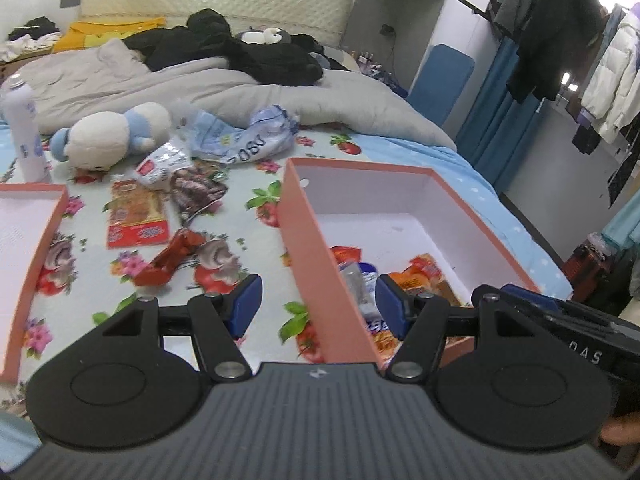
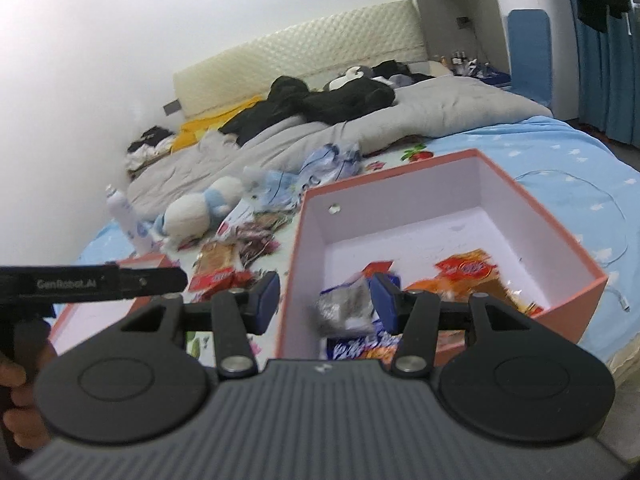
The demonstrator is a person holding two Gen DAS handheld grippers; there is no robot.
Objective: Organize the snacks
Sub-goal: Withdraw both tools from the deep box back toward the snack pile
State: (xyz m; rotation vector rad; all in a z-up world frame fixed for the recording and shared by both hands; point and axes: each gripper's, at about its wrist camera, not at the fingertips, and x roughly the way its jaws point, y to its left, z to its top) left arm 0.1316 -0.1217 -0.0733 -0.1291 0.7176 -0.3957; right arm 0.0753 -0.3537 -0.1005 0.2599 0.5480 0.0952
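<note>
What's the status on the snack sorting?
Left gripper and right gripper open, empty. Several packets in pink box; red wafer pack and others loose on bed. Nothing blocking.

The bed (image 1: 256,176) wears a floral sheet. On it near right stands an open pink box (image 1: 308,240), and at near left its pink lid (image 1: 36,240). Between them lie a red snack packet (image 1: 136,216), a dark packet (image 1: 196,196) and a red wrapper (image 1: 172,260). Farther off lie a plush toy (image 1: 116,136), a white bottle (image 1: 24,132), crumpled plastic bags (image 1: 248,132) and a grey duvet (image 1: 200,84).
</note>
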